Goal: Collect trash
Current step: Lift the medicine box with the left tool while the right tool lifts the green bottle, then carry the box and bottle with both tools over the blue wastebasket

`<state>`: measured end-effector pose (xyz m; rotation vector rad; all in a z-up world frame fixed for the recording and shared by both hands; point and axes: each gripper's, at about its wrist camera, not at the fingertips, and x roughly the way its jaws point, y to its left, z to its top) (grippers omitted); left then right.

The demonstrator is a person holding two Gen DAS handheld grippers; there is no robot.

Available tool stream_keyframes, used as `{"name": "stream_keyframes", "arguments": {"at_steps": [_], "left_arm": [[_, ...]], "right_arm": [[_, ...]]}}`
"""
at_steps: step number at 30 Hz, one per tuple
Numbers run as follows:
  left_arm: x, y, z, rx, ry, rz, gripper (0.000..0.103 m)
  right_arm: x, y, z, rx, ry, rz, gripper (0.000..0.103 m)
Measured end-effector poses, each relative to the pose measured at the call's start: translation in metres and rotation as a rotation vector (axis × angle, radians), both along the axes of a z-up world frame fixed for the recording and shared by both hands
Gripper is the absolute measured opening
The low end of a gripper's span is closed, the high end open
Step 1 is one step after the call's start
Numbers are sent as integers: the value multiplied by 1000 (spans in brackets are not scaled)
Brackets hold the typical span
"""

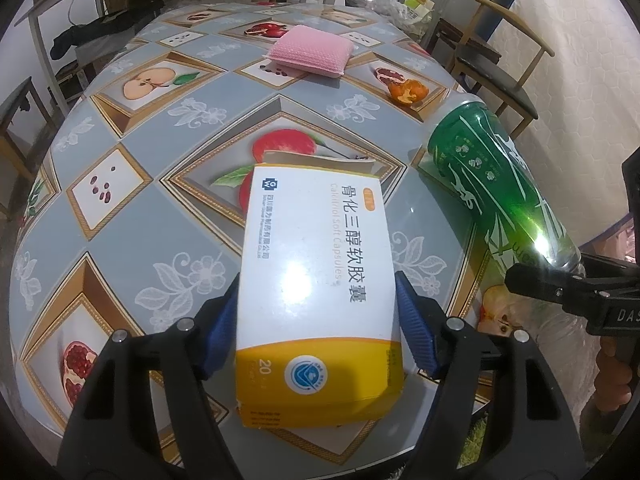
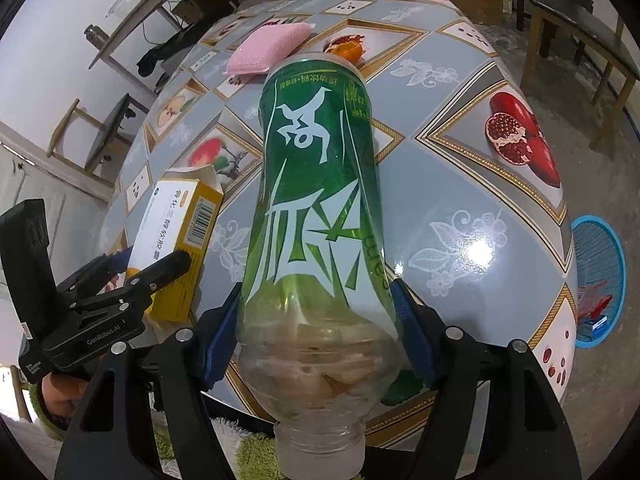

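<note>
A white and yellow medicine box (image 1: 316,280) with an open top flap sits between the blue pads of my left gripper (image 1: 318,320), which is shut on its sides. The box is tilted just over the table. My right gripper (image 2: 316,332) is shut on a green plastic bottle (image 2: 316,200) near its clear shoulder; the uncapped neck points toward the camera. In the left wrist view the bottle (image 1: 492,184) slants at the right, with one of the right gripper's black fingers (image 1: 532,284) against it. The right wrist view shows the box (image 2: 180,232) at left.
A pink sponge (image 1: 310,52) and an orange peel (image 1: 408,90) lie farther back on the fruit-patterned table (image 1: 160,216). A blue basket (image 2: 598,284) holding some litter stands on the floor to the right. Wooden chairs (image 1: 504,60) surround the table.
</note>
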<state>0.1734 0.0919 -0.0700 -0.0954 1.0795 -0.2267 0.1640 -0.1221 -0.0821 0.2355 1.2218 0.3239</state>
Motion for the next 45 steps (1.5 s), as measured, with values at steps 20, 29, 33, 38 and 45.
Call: {"name": "stream_keyframes", "arguments": {"at_steps": [20,29,33,38,45], "left_arm": [[-15,-19,41,-21,-95,-14,67],[-19,-74,69,-25,-156,-125,67],[-18,-126,80,-57,-172,-237,67],[-11,-203,85,-131,-144,-393,67],[14,-326,60,-176,-3,-586,67]], "right_arm": [[-21,-30,32,129,-157,-52,69],[-55,-90,40,223,-266,-184,69],[-87,-141,44,229,-327,-292,69],[-135,-225,37,172,-337,-507,69],[-180,-325,-19,161,-214,-818,69]]}}
